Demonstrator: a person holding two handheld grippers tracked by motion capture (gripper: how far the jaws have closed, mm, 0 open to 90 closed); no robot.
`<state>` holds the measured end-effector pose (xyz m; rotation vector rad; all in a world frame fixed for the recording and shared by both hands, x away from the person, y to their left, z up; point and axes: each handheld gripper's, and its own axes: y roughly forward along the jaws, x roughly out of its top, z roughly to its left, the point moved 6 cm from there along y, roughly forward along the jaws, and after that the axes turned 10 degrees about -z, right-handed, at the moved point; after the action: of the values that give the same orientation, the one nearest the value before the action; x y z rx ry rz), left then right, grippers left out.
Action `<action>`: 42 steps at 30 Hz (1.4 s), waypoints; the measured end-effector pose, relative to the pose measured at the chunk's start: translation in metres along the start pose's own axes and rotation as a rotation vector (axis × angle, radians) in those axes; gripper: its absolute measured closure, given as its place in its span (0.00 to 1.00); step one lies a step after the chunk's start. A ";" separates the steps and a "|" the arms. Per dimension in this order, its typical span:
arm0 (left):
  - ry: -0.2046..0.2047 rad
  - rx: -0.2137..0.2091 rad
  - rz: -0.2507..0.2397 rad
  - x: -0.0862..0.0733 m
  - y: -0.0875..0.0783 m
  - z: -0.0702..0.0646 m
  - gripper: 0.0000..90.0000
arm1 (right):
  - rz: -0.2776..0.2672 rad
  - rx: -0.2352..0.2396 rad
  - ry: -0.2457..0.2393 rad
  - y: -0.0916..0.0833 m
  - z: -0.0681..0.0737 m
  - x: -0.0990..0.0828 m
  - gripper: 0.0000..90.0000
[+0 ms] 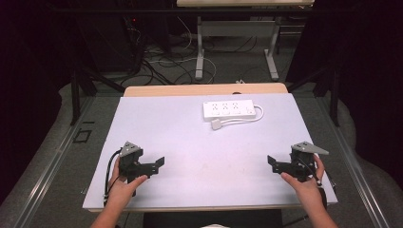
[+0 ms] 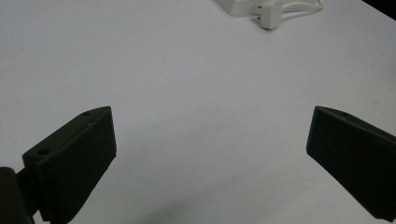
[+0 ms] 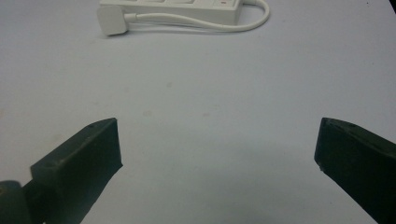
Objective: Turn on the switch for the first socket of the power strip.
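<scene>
Where the high view looks down on the white table (image 1: 190, 142), a white power strip (image 1: 228, 109) lies flat toward the far edge, right of centre, its white cable (image 1: 259, 115) looping round the right end and running back along the near side to a white plug (image 1: 216, 125) that rests on the table just in front of the strip; the left gripper (image 1: 154, 166) sits near the front left corner, held by the person's left hand (image 1: 124, 186), while the right gripper (image 1: 274, 163) sits near the front right corner in the right hand (image 1: 304, 183); both point inward toward each other, well apart from the strip, with bare table between them. From the left gripper view, the left gripper (image 2: 210, 149) has its two black jaws spread wide with nothing between them but table; the plug (image 2: 268, 11) and a corner of the power strip (image 2: 236, 7) show at the top edge, far off. From the right gripper view, the right gripper (image 3: 217, 154) likewise stands with jaws wide apart and empty; the power strip (image 3: 173, 7) lies across the top, its cable (image 3: 224, 25) curving beneath it to the plug (image 3: 110, 21) at the left.
</scene>
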<state>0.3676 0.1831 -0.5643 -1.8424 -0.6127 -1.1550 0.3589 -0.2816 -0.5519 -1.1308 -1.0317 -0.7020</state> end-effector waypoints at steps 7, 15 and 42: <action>-0.003 0.007 0.005 -0.002 -0.002 0.000 0.03 | 0.000 0.016 -0.015 0.002 0.004 0.011 0.00; -0.006 0.010 0.008 -0.003 -0.003 0.001 0.03 | -0.010 0.026 -0.039 0.003 0.004 0.031 0.00; -0.010 0.007 0.012 -0.003 -0.002 0.002 0.04 | 0.028 0.059 -0.060 0.023 0.013 0.089 0.00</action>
<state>0.3660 0.1856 -0.5664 -1.8446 -0.6097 -1.1345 0.4099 -0.2588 -0.4776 -1.1190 -1.0783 -0.6150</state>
